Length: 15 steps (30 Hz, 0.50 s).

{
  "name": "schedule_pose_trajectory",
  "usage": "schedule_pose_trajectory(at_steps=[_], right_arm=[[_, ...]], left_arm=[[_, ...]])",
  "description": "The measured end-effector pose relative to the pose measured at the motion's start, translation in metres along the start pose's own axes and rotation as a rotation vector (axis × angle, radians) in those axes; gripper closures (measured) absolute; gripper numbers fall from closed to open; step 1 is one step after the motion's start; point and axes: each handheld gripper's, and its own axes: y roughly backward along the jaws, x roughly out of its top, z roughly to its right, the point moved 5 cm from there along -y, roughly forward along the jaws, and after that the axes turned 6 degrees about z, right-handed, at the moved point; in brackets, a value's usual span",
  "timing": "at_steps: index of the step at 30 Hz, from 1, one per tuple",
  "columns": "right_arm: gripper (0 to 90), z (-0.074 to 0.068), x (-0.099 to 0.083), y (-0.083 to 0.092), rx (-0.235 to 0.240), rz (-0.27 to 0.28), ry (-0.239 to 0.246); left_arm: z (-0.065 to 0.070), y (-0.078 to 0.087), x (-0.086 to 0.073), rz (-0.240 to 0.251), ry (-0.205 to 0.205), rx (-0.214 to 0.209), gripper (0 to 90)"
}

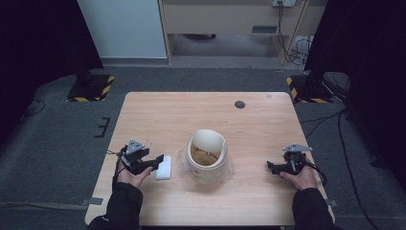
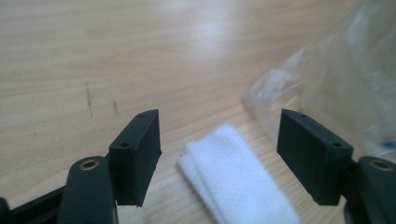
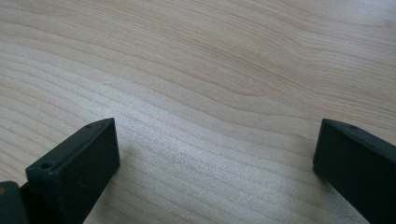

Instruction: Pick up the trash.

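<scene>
The left tongs (image 2: 219,154) stand released, jaws spread to either side of the folded white cloth (image 2: 236,177), which lies on the desk (image 2: 140,56) between them without touching the pads. Clear plastic wrap (image 2: 327,88) lies just beyond the far jaw. The right tongs (image 3: 217,163) hang released over bare wood.

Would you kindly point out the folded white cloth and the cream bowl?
folded white cloth (image 2: 236,175): left gripper view, middle of its top face.
cream bowl (image 1: 214,139): high view, inner wall near the rim.
</scene>
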Motion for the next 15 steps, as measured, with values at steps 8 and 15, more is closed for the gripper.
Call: schedule_pose_trajectory(at_steps=[8, 15], right_arm=[[0.6, -0.001, 0.0, 0.0, 0.002, 0.0, 0.003], [0.5, -0.001, 0.0, 0.0, 0.004, 0.001, 0.005]], left_arm=[[-0.008, -0.016, -0.018, -0.104, 0.028, -0.005, 34.8], [-0.005, -0.019, -0.026, -0.172, 0.022, 0.005, 39.7]])
